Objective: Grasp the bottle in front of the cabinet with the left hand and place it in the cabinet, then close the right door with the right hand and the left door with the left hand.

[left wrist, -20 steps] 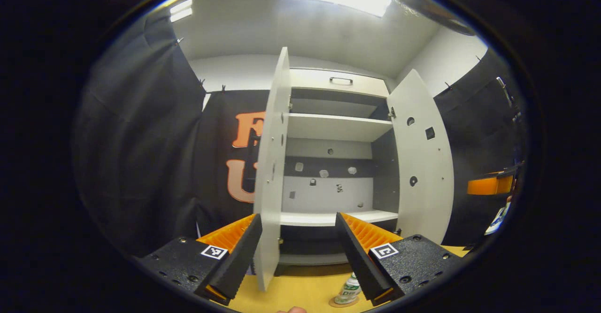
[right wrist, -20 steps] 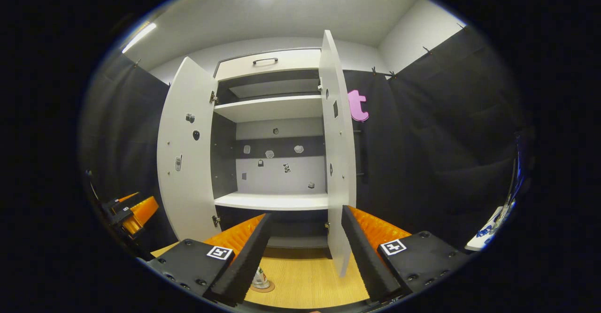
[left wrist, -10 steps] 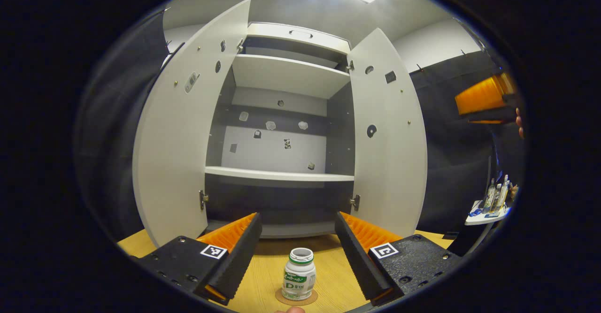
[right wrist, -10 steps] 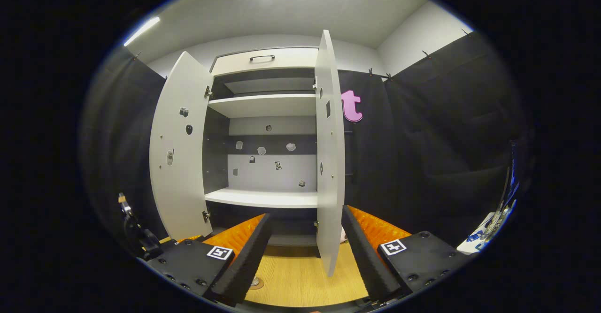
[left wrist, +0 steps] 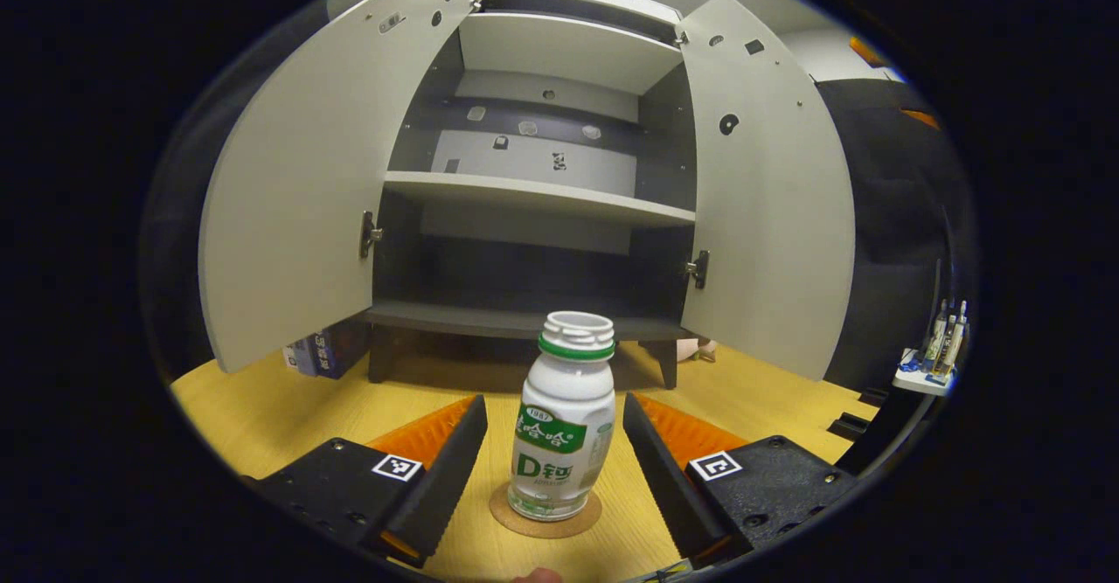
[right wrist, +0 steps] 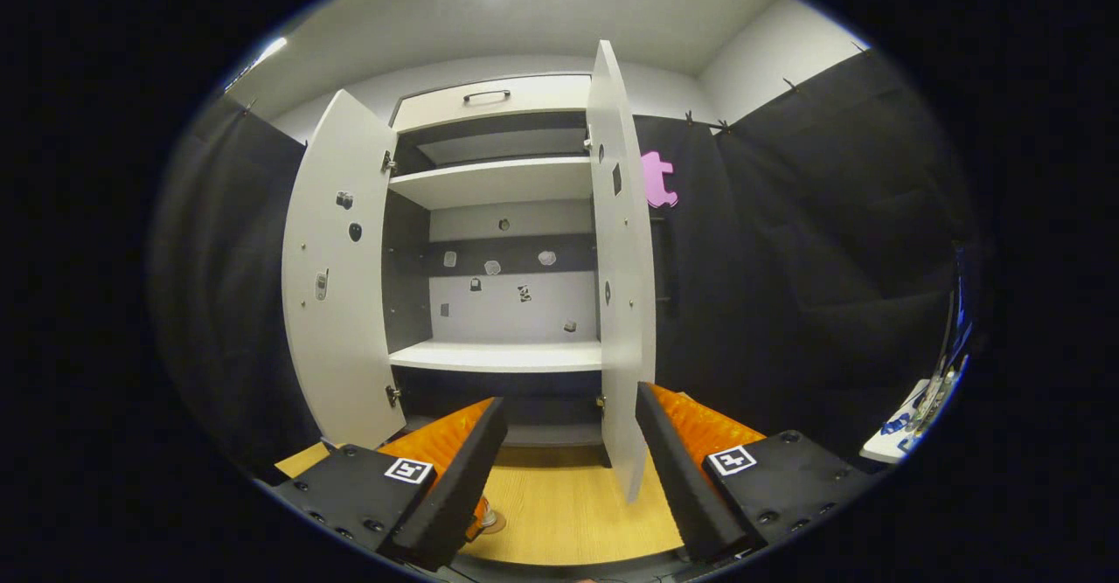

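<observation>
In the left gripper view the left claw (left wrist: 552,469) is hanging spread wide, its two fingers (left wrist: 450,469) flanking the bottle (left wrist: 561,426) without touching it. The bottle, white with a green band under its open rim, is standing upright on a round coaster (left wrist: 546,520) on the wooden counter (left wrist: 262,408), at 6 o'clock from the cabinet (left wrist: 533,190) and in front of its dark lowest shelf (left wrist: 455,316). Both pale doors are swinging open: the left door (left wrist: 297,190) toward 9 o'clock, the right door (left wrist: 769,207) toward 3 o'clock. A few small boxes (left wrist: 316,356) are sitting on the counter under the left door. In the right gripper view the right claw (right wrist: 568,469) is likewise spread and pinching nothing, and the right door (right wrist: 622,268) is showing nearly edge-on at 12 o'clock, its lower edge between the two fingers and farther off than they are.
</observation>
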`<action>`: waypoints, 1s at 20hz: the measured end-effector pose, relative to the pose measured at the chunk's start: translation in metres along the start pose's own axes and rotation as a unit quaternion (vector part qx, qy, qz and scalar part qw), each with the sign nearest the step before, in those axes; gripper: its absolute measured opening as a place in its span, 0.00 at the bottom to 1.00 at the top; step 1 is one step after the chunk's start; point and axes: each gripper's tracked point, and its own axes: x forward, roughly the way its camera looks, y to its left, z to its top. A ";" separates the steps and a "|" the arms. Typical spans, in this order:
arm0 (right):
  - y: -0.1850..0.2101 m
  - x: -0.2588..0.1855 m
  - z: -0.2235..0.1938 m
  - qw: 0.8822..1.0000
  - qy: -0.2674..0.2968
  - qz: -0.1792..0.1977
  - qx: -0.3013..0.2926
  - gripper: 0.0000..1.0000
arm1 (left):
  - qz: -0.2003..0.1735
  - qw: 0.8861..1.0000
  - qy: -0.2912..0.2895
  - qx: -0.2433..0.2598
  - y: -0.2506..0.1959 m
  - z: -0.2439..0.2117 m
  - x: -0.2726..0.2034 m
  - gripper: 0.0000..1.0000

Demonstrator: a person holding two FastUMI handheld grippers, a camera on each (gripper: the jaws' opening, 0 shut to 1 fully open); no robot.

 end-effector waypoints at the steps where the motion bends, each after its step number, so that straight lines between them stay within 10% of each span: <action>1: 0.001 0.000 -0.002 1.000 0.003 0.000 -0.002 0.98 | -0.001 1.000 0.007 0.002 0.001 -0.008 0.004 0.96; 7: 0.003 0.011 -0.002 1.000 0.020 0.001 -0.021 0.98 | -0.013 1.000 0.011 -0.014 0.000 -0.027 0.007 0.94; 10: 0.000 0.025 -0.006 0.999 0.026 0.017 -0.021 0.98 | 0.004 1.000 0.024 -0.003 0.010 -0.022 -0.002 0.71; 20: -0.027 0.064 -0.007 0.992 0.021 0.125 0.005 0.98 | 0.093 0.996 -0.013 -0.008 0.020 0.088 -0.061 0.69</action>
